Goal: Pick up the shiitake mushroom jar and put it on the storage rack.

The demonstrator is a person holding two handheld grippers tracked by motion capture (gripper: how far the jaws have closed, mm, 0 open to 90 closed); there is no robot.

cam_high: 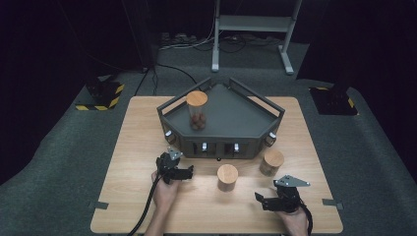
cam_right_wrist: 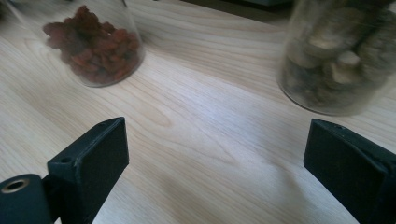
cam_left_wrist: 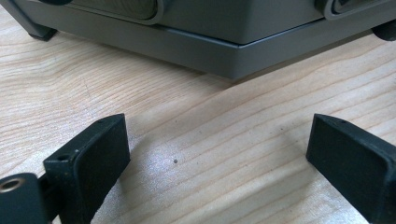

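1. Right gripper fingers spread, nothing between; left gripper likewise, idle by the tray.
2. Raisin jar at 11 o'clock of right fingers, nut jar at 1 o'clock, both on desk.
3. Judgement: glass, smooth, breakable, moderately light; grip mid-wall, below wooden lid.

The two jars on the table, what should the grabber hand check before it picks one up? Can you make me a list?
1. Right gripper jaws wide apart with nothing between them: ok.
2. Jar with red pieces standing upright on the table: ok.
3. Jar with pale pieces standing upright, apart from the red one: ok.
4. Bare wood between the right gripper and both jars: ok.
5. Right gripper lined up on one jar: not ok, it points at the gap between them.
6. Left gripper open, holding nothing, near the grey rack: ok.
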